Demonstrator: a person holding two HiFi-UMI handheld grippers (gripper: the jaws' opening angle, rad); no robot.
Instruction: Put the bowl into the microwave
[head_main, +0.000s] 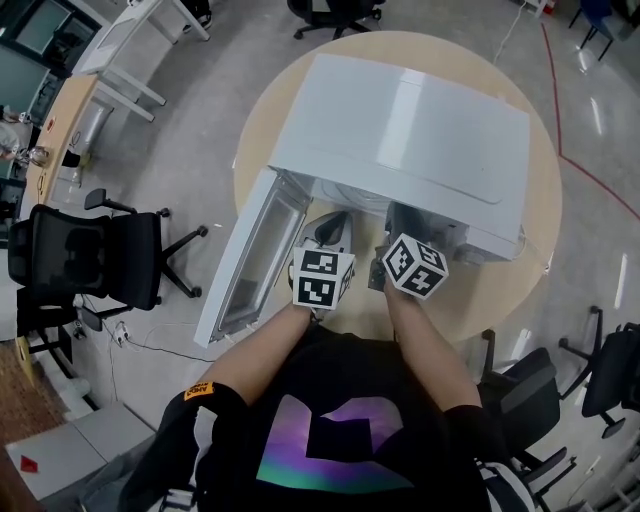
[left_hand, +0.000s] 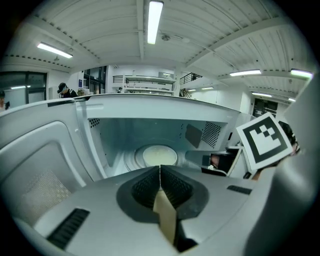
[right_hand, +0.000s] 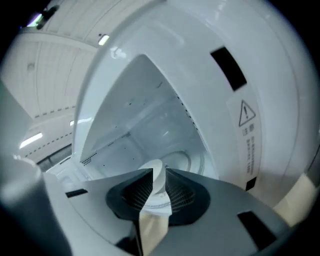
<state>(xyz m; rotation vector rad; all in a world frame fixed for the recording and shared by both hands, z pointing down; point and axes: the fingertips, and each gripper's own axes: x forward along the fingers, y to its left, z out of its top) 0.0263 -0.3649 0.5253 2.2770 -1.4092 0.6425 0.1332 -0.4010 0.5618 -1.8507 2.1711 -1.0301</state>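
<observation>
A white microwave (head_main: 400, 120) stands on a round wooden table (head_main: 520, 290) with its door (head_main: 250, 265) swung open to the left. In the right gripper view, my right gripper (right_hand: 158, 176) is shut on the thin white rim of the bowl (right_hand: 158, 181), held at the mouth of the cavity with the turntable (right_hand: 182, 161) just beyond. My left gripper (left_hand: 160, 169) is shut with nothing in it and points into the cavity at the pale turntable (left_hand: 159, 155). From above, both grippers (head_main: 333, 232) (head_main: 400, 228) reach under the microwave's top, which hides the bowl.
The open door (left_hand: 37, 170) flanks my left gripper on its left. The right gripper's marker cube (left_hand: 265, 142) is close on its right. Black office chairs (head_main: 85, 260) (head_main: 610, 370) stand round the table, and a desk (head_main: 60, 130) is at the far left.
</observation>
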